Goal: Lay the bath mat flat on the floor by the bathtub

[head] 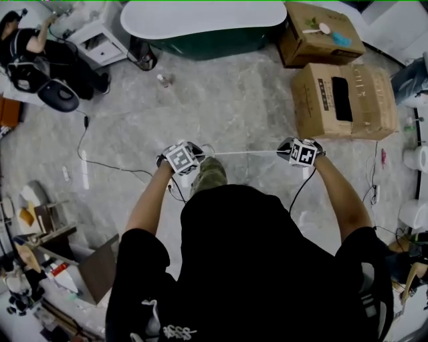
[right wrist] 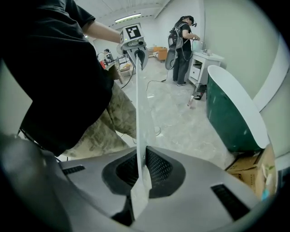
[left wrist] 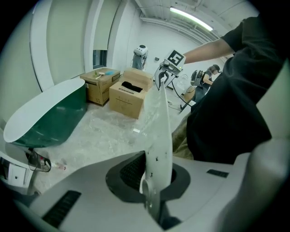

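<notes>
Left gripper (left wrist: pixel 152 181) and right gripper (right wrist: pixel 138 174) each clamp the bath mat (head: pixel 241 153) taut. We would lower both ends evenly onto the floor (head: pixel 221 100), parallel to the bathtub (head: pixel 200 23) edge.

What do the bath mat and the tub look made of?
Bath mat: thin, whitish, semi-transparent sheet, probably soft plastic; the floor shows faintly through it.
Bathtub: smooth, glossy shell, white inside, dark green outside, likely acrylic or enamel.

Black short-sleeved T-shirt (head: pixel 254 267), camouflage trousers (head: pixel 210 175), black-and-white marker cubes (head: pixel 182 158) on left gripper (head: pixel 199 155) and right gripper (head: pixel 283 151)
</notes>
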`<state>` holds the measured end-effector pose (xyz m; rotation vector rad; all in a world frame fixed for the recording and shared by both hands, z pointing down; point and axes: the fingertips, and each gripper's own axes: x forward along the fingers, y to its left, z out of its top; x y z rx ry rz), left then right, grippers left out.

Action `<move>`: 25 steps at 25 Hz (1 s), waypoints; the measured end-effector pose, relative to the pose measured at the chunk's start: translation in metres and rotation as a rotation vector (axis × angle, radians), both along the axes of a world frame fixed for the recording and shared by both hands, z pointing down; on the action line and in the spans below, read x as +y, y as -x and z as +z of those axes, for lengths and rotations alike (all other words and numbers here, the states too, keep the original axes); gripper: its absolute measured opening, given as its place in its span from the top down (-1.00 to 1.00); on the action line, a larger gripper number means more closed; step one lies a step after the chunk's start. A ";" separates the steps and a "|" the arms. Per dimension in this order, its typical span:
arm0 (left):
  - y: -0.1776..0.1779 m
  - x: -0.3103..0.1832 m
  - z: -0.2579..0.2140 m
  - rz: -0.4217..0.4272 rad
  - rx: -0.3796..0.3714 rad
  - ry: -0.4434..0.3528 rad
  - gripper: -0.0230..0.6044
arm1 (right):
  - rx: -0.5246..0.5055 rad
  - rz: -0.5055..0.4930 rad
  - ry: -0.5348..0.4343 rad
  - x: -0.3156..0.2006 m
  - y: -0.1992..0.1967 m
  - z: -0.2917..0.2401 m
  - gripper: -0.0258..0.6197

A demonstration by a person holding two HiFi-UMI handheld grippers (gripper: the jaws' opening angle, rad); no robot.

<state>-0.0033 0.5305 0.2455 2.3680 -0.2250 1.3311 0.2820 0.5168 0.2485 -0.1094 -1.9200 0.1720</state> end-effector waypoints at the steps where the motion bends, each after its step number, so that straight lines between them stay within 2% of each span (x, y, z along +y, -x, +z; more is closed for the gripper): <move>1: 0.006 -0.012 0.000 0.001 0.006 0.000 0.84 | 0.004 0.003 0.001 -0.012 0.006 -0.001 0.83; 11: 0.079 -0.113 -0.007 -0.019 0.034 -0.034 0.84 | 0.050 0.048 0.002 -0.109 0.077 -0.018 0.83; 16: 0.118 -0.151 -0.004 -0.023 0.032 -0.104 0.84 | 0.106 -0.039 -0.046 -0.145 0.117 -0.019 0.83; 18: 0.132 -0.161 -0.007 -0.030 0.040 -0.110 0.84 | 0.120 -0.067 -0.053 -0.159 0.133 -0.024 0.83; 21: 0.144 -0.169 -0.008 -0.068 0.060 -0.092 0.84 | 0.128 -0.066 -0.045 -0.173 0.144 -0.034 0.83; 25: 0.165 -0.198 -0.015 -0.082 0.050 -0.129 0.84 | 0.119 -0.048 -0.065 -0.206 0.164 -0.041 0.83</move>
